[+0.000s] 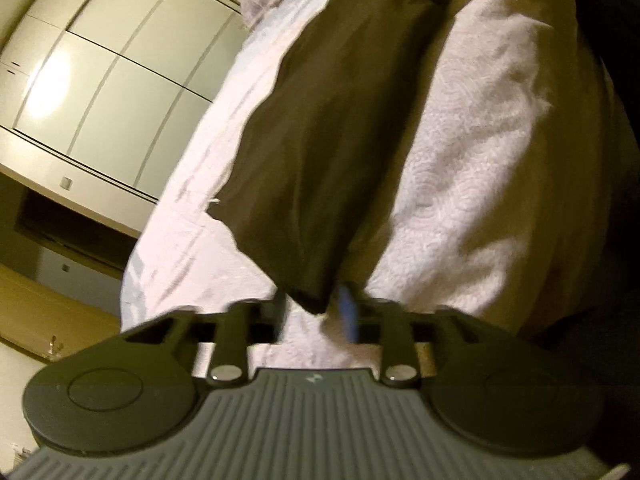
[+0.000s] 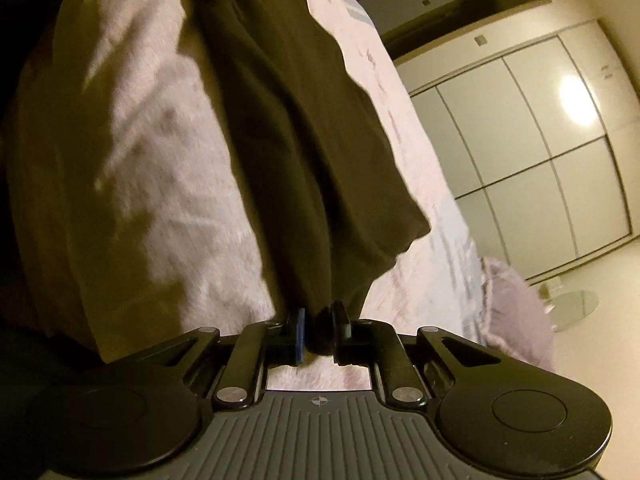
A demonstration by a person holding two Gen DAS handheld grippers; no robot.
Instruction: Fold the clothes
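A dark olive garment (image 1: 340, 120) lies stretched lengthwise on a pale pink bedspread (image 1: 460, 160). In the left wrist view its near corner hangs between the jaws of my left gripper (image 1: 316, 312), which stand apart; the blue pad (image 1: 349, 314) is clear of the cloth. In the right wrist view the same garment (image 2: 288, 120) runs away from me over the bedspread (image 2: 140, 160). My right gripper (image 2: 320, 330) is nearly closed, with a bunched fold of the dark cloth pinched between its pads.
Pale wardrobe doors (image 1: 112, 80) (image 2: 540, 140) stand beyond the bed's edge. A lilac pillow (image 2: 516, 312) lies at one end of the bed, with a small round glass table (image 2: 576, 304) on the floor beside it. Something dark (image 1: 608, 40) borders the bed's other side.
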